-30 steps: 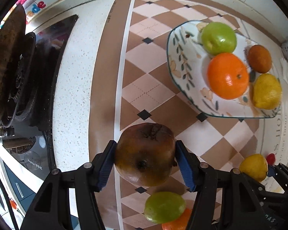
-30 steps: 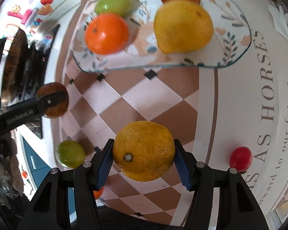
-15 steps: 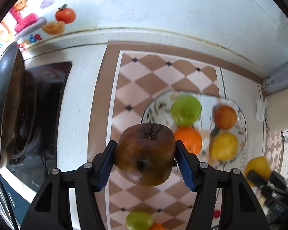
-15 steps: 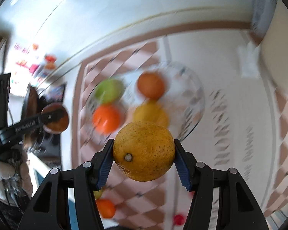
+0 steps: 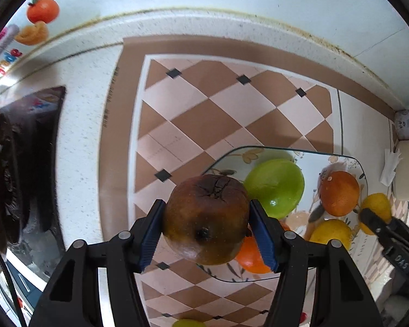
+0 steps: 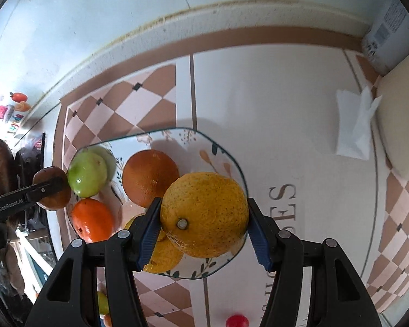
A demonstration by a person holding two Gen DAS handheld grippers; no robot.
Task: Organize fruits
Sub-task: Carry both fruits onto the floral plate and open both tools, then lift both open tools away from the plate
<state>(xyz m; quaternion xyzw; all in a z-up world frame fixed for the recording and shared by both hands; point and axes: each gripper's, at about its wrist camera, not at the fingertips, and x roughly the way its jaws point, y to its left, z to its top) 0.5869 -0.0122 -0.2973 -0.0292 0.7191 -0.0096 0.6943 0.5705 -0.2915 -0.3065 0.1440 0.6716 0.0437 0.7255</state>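
My left gripper [image 5: 207, 230] is shut on a brown, cracked apple [image 5: 205, 218] and holds it above the left edge of the floral glass plate [image 5: 231, 160]. My right gripper [image 6: 203, 224] is shut on a yellow orange [image 6: 204, 214] above the plate's right side [image 6: 223, 152]. The plate holds a green apple [image 6: 87, 177], a dull orange [image 6: 148, 177], a bright orange [image 6: 92, 219] and a yellow fruit [image 6: 165, 253]. The left gripper with the brown apple [image 6: 53, 192] also shows in the right wrist view.
A green fruit [image 6: 103, 302] and a small red fruit [image 6: 236, 321] lie on the checked mat near the front edge. A folded white tissue [image 6: 355, 128] and a beige board stand at the right. A dark stove [image 5: 11, 177] is at the left. The wall is close behind.
Both grippers have dropped and moved in over the plate with their fruits held. The plate now looks much larger and nearer in both views.
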